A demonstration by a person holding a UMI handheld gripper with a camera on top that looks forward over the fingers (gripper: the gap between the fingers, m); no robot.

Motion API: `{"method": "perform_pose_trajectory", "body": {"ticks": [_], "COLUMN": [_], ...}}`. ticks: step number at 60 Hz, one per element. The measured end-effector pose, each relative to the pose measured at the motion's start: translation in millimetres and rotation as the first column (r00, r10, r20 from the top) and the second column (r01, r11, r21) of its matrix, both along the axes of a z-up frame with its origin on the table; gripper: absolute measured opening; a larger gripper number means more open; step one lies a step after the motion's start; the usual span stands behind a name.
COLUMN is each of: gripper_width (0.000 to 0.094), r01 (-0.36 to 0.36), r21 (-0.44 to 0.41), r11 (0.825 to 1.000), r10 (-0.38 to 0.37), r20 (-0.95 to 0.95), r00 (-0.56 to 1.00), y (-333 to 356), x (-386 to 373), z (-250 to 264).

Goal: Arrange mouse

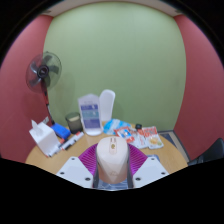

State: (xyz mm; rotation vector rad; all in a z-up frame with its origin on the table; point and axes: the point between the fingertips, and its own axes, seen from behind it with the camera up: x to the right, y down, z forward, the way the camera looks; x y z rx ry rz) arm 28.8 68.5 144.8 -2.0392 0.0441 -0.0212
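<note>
While the gripper [113, 172] is holding the beige mouse [113, 157] pinched between its pink pads above the cluttered table [50, 158], the rounded shell is risking slipping free or bumping nearby clutter during placement.

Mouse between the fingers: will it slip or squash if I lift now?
The mouse looks like a rigid, rounded shell, so it probably won't squash. Its smooth curved sides may slip. The gripper pads flank it closely, which should help.
</note>
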Motion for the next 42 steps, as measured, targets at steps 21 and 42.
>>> {"method": "perform_pose_trajectory", "body": {"ticks": [21,42], "gripper_width": [0.0504,0.0843], "r01": [-0.04,0.028], "r21": [-0.233,-0.158], "r11": [0.972,0.987], "r10": [0.039,-0.015], "r20": [-0.009,0.084], "r00": [0.999,0.996], "y": [-20.7,-86.3], "x": [44.5,39.4], "z": [-150.0,-43.5]}}
